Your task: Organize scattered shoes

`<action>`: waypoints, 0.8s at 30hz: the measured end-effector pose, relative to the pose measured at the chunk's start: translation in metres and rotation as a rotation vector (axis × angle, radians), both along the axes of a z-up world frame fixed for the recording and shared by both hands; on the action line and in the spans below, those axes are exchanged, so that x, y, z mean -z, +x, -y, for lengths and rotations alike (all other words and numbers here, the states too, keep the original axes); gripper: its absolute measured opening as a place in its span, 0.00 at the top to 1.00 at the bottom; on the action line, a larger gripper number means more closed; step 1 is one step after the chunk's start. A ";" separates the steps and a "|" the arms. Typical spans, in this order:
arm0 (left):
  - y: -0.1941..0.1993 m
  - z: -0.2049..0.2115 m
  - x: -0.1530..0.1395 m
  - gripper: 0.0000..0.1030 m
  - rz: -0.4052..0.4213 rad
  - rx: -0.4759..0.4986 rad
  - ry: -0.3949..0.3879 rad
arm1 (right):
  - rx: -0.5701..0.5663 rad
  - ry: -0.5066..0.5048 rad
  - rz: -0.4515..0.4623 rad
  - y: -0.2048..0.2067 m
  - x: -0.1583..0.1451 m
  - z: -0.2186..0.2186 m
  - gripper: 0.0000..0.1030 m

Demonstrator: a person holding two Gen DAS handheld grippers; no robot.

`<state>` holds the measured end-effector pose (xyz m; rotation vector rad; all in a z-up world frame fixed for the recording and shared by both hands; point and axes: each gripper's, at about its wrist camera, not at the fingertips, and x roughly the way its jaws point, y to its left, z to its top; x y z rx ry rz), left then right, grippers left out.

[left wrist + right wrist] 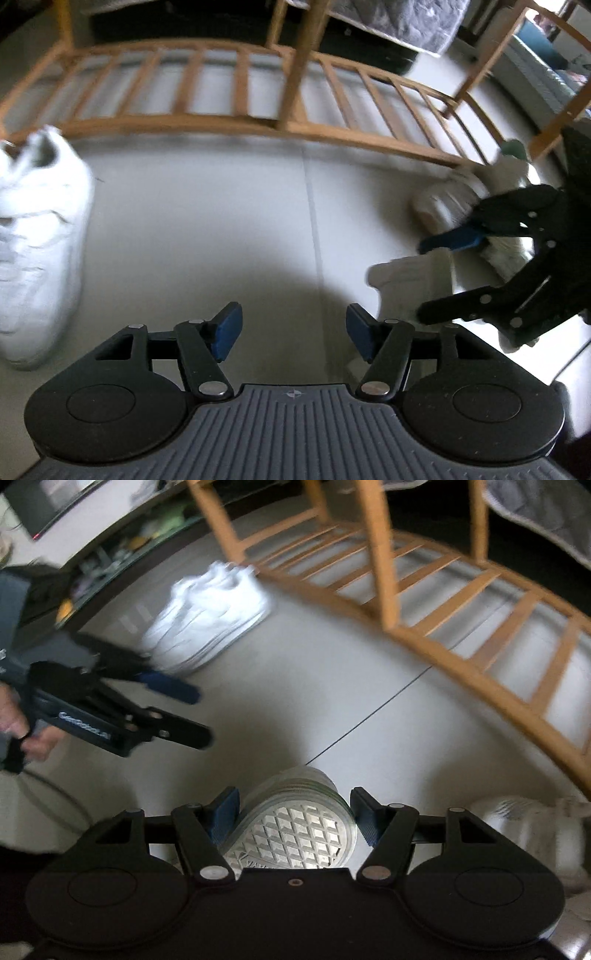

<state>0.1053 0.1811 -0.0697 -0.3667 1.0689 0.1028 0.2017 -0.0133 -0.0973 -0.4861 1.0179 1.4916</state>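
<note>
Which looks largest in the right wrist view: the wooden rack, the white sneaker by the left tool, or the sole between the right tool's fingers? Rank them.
1. Wooden rack, spanning the frame.
2 and 3. White sneaker and sole look similar; the sole is nearer the camera, so unsure.

A pale grey tiled floor (229, 221) is filling most of both views, with a thin dark joint line running across it. A white sneaker (37, 243) is resting on it at the left edge of the left wrist view. Two more light-coloured shoes (417, 280) are lying on the tiles at the right of that view, too blurred to read their exact pose. A low wooden slatted rack (236, 88) is standing on the floor across the upper part of the frame.
</note>
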 end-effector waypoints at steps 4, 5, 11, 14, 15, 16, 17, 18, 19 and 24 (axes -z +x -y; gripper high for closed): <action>0.012 0.011 0.014 0.38 -0.016 0.064 -0.073 | -0.004 -0.029 0.031 -0.002 0.001 0.002 0.32; 0.014 0.016 0.016 0.38 -0.011 0.093 -0.090 | 0.003 -0.039 0.027 -0.001 0.001 0.003 0.32; 0.024 0.031 0.025 0.37 -0.014 0.162 -0.156 | 0.014 -0.087 0.061 -0.002 0.000 0.018 0.27; 0.027 0.041 0.025 0.37 -0.003 0.207 -0.145 | 0.018 -0.108 0.074 -0.005 -0.001 0.026 0.25; 0.028 0.045 0.024 0.36 0.005 0.219 -0.149 | 0.015 -0.117 0.079 -0.005 -0.003 0.030 0.25; 0.030 0.045 0.025 0.36 0.002 0.222 -0.156 | 0.012 -0.127 0.086 -0.005 -0.003 0.032 0.24; 0.033 0.047 0.026 0.35 -0.007 0.228 -0.172 | 0.011 -0.136 0.088 -0.006 -0.002 0.034 0.23; 0.035 0.049 0.027 0.34 -0.013 0.230 -0.179 | 0.011 -0.148 0.087 -0.006 -0.001 0.038 0.22; 0.035 0.050 0.027 0.34 -0.014 0.233 -0.181 | 0.015 -0.155 0.086 -0.006 0.000 0.040 0.21; 0.043 0.063 0.021 0.34 -0.019 0.317 -0.194 | 0.058 -0.215 0.054 0.001 0.006 0.054 0.21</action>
